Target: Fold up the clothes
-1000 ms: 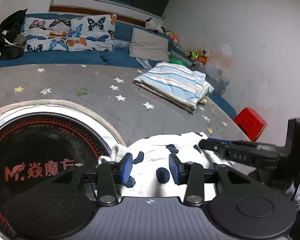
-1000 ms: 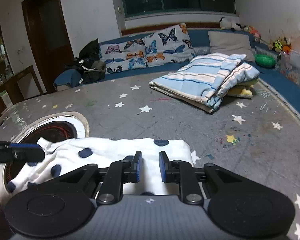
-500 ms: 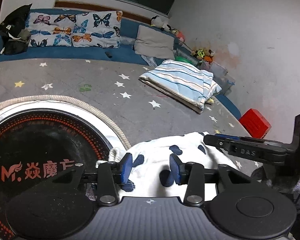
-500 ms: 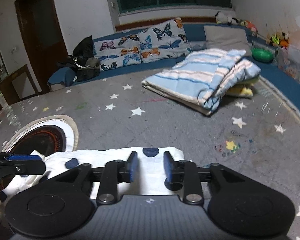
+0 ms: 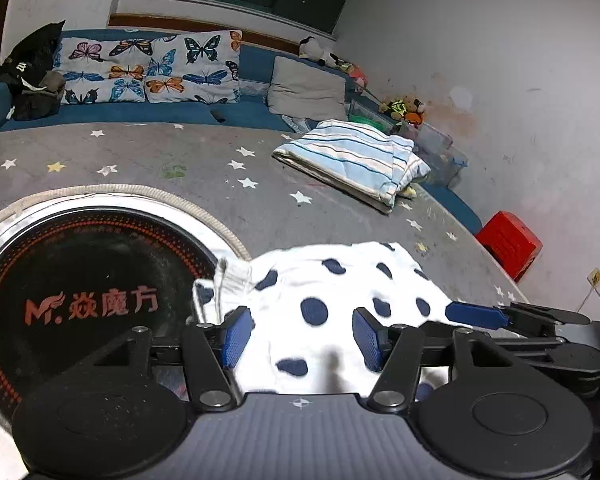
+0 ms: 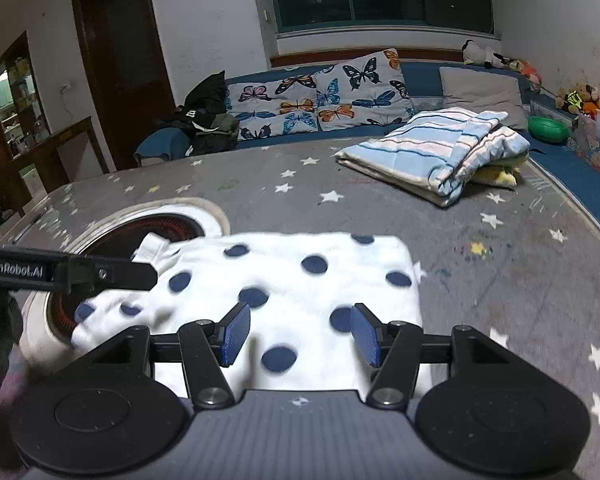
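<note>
A white garment with dark blue dots (image 6: pixel 300 288) lies flat on the grey star-patterned bench (image 6: pixel 520 264), low in the middle of the right wrist view, one end of it draped over the rim of the round cooktop (image 5: pixel 80 300) set into the bench. In the left wrist view the same garment (image 5: pixel 340 292) sits in the lower middle of the frame, just right of the cooktop's black glass with its orange lettering.

The right gripper (image 6: pixel 300 334) hangs over the near edge of the cloth with its jaws spread wide and nothing between the blue pads (image 6: pixel 236 334). The left gripper (image 5: pixel 302 338) is likewise released, its jaws parted above the dotted fabric and gripping none of it. Each gripper shows up in the other's view: the left one (image 6: pixel 68 274) enters from the left edge, the right one (image 5: pixel 512 318) from the lower right.

Further back, toward the upper right of both frames, a folded blue-striped blanket (image 6: pixel 440 152) rests on the bench. Behind it are butterfly cushions (image 6: pixel 320 96) on a blue sofa, and a red box (image 5: pixel 508 244) sits by the wall at the right.
</note>
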`<state>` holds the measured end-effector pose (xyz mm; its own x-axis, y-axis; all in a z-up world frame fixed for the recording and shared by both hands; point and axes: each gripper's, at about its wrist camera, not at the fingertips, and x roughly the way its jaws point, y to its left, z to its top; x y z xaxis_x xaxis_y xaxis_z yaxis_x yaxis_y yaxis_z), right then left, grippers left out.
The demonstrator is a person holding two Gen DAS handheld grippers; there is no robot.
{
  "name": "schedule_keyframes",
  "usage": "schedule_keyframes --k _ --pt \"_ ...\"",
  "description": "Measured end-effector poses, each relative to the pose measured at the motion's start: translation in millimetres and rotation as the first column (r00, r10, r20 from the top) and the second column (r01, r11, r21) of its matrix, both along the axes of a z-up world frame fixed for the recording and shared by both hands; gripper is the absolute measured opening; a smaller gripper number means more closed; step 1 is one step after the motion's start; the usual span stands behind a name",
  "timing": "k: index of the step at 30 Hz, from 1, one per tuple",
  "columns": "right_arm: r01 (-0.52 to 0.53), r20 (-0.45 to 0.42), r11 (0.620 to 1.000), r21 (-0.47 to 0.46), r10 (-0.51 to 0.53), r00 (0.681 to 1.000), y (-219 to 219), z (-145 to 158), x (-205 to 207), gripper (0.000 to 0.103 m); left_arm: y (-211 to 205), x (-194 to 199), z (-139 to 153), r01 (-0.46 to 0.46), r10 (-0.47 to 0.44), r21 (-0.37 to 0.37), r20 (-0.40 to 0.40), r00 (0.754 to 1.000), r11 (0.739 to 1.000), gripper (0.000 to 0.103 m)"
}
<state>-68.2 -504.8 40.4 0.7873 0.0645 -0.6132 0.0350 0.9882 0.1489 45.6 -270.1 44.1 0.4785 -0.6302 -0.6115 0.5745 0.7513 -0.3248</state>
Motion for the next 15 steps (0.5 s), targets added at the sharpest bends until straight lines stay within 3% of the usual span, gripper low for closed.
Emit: schedule_keyframes --k 15 --pt "0.065 -0.012 0.997 -0.031 -0.065 0.998 -2.1 -19.3 -50.7 0.058 21.9 -17.3 -15.6 -0.037 0.036 0.073 0.011 0.999 0.997 0.062"
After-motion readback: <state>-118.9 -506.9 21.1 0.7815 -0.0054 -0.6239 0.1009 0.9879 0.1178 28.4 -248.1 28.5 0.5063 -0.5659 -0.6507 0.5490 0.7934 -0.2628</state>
